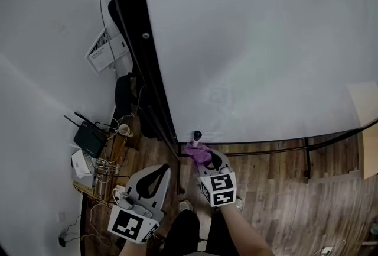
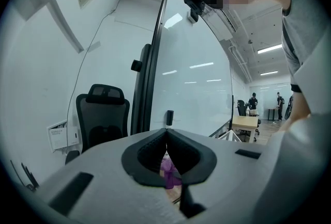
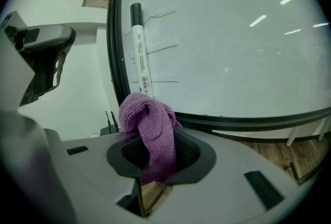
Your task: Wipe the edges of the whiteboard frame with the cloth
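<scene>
While a black router [image 1: 90, 139] is sitting on the wooden floor [image 1: 266, 190] left of the dark whiteboard frame [image 1: 155, 83], a high-backed office chair [image 2: 101, 114] is crowding that frame's left side. The left gripper [image 2: 166, 132] is hovering below the frame's corner, jaws together on nothing. The right gripper [image 3: 155, 137] is clamping the fuzzy purple cloth [image 3: 150, 124] just off the corner, under a slim white marker [image 3: 139, 52].

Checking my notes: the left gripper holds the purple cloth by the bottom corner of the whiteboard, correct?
Not quite: the right gripper holds the purple cloth by the bottom corner of the whiteboard, as the right gripper view shows. The left gripper holds nothing.
</scene>
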`<state>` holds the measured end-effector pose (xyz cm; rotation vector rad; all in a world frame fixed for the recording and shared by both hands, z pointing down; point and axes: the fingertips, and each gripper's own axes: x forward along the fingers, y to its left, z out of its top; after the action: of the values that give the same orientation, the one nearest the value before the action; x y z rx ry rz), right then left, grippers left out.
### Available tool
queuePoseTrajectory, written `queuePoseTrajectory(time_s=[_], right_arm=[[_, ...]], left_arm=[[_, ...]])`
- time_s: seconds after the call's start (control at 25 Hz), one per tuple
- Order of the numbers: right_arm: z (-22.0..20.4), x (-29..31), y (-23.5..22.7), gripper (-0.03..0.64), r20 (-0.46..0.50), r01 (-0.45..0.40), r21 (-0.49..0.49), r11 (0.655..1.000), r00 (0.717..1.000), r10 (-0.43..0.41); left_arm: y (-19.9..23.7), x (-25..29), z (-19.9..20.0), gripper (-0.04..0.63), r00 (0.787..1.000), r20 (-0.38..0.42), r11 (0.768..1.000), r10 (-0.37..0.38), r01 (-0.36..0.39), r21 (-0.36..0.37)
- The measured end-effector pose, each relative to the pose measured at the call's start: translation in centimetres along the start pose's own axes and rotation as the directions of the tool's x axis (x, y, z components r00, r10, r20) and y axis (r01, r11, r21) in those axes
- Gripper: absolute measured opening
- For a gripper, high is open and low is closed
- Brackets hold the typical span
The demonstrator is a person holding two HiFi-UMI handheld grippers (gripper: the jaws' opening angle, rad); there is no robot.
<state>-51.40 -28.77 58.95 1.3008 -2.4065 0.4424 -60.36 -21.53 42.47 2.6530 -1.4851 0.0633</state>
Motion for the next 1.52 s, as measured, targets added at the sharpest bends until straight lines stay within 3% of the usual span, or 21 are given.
queuePoseTrajectory(time_s=[0.28,0.48,1.52], right_arm=[[0.1,-0.5,-1.2,0.1,0.002,-0.028,-0.008,1.0,1.0,0.028],[-0.6,-1.8,-4.3,0.097,0.009,0.0,0.077,0.997,1.0,0.0],[-2.0,-7.1,-14.0,0.097,0.003,0.088,0.09,0.992,0.996,-0.088]], left_arm=[[-1.6,1.4,0.1,0.016,1.0,-0.01,1.0,0.011,-0.011,0.004],[-3.1,2.3,0.0,0.016,1.0,-0.015,1.0,0.016,-0.016,0.003],[-12.2,6.6,-0.1,0.016,0.999,-0.029,0.999,-0.039,0.04,0.021]])
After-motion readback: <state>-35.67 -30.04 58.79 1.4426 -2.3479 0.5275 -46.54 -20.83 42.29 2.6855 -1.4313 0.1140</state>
